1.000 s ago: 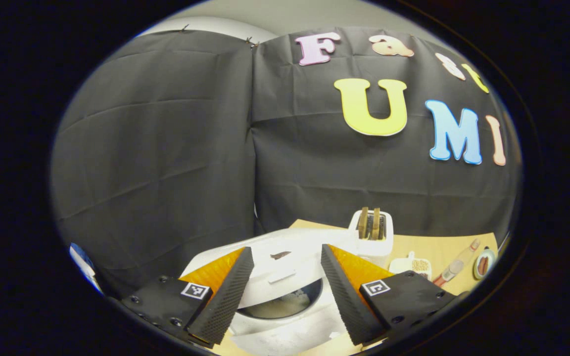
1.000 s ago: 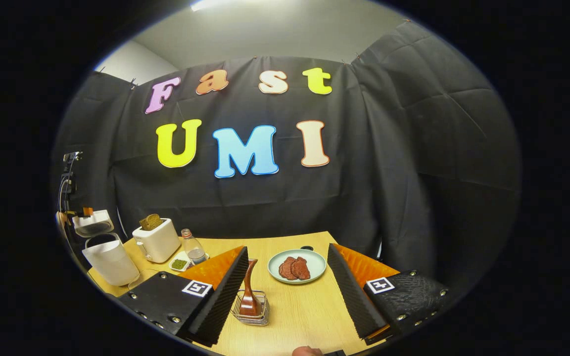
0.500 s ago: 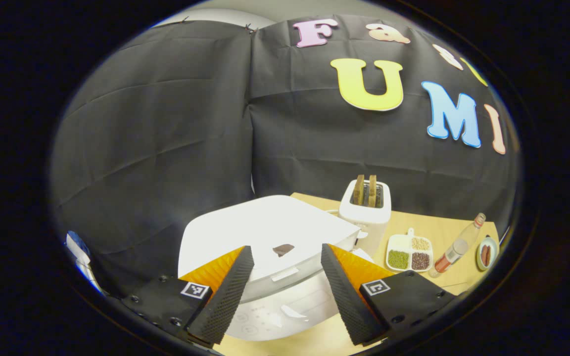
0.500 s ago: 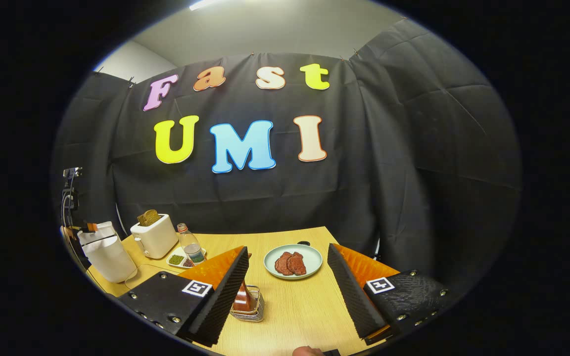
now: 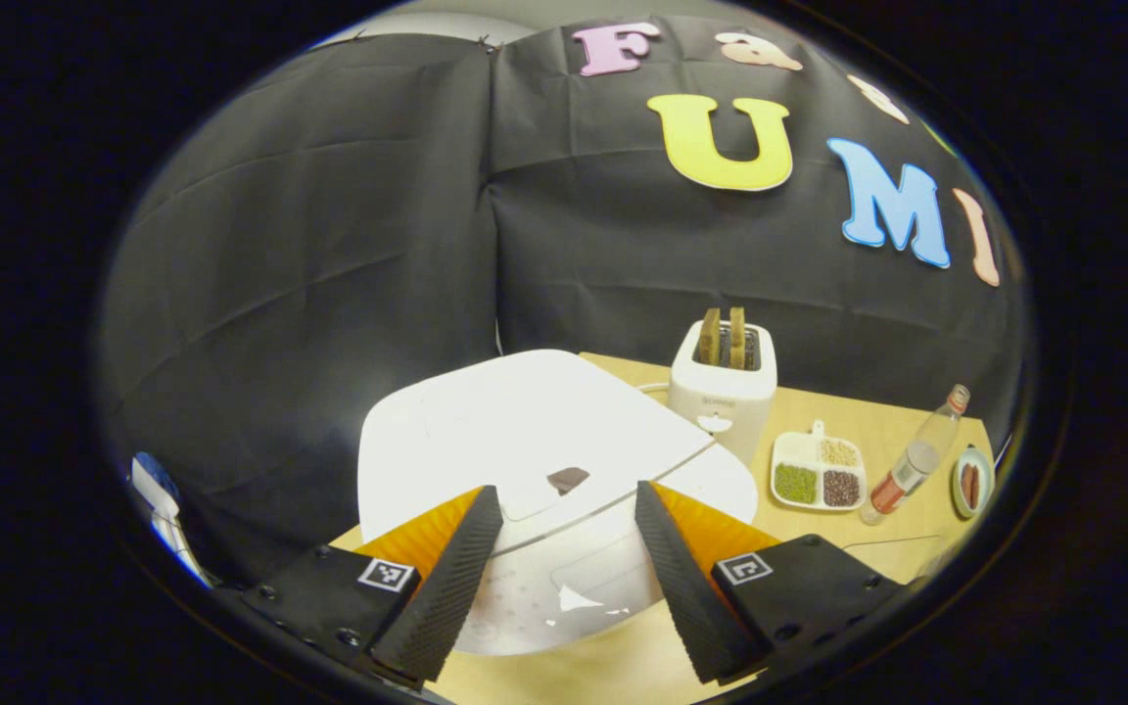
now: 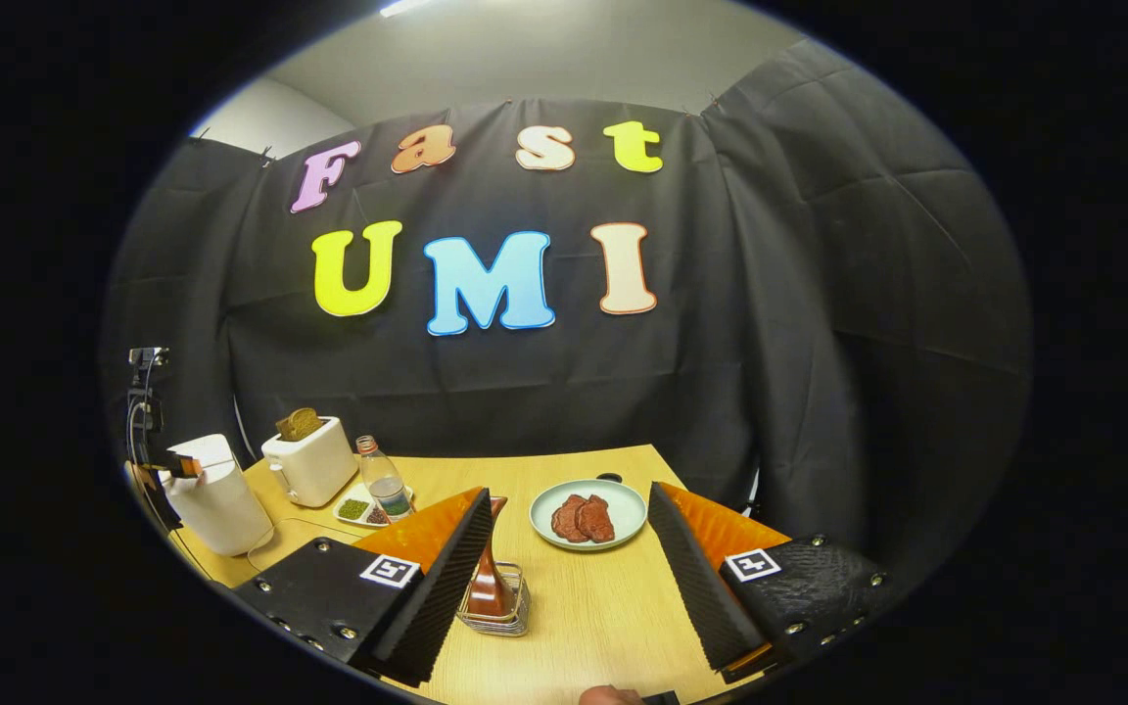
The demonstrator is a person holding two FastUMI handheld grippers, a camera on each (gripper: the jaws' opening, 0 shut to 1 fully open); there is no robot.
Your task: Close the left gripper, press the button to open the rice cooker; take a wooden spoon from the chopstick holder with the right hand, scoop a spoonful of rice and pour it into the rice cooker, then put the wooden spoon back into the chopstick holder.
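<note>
The white rice cooker (image 5: 525, 431) stands with its lid down, a small dark mark (image 5: 567, 479) near the lid's front edge. My left gripper (image 5: 565, 490) hovers open above the cooker's front, nothing between its fingers. In the right gripper view the cooker (image 6: 219, 499) is far left. The wire chopstick holder (image 6: 515, 615) stands on the table with the brown wooden spoon (image 6: 492, 578) upright in it, just inside my right gripper's left finger. My right gripper (image 6: 569, 490) is open and holds nothing.
A white toaster (image 5: 726, 377) with bread stands behind the cooker, next to a divided dish of grains (image 5: 816, 470) and a small bottle (image 5: 912, 460). A plate of meat slices (image 6: 586, 513) lies beyond the holder on the wooden table (image 6: 603, 617).
The cooker lid, ajar a second ago with the pot showing, has come down shut. My left gripper has risen and looks down on the lid. The right gripper has barely shifted.
</note>
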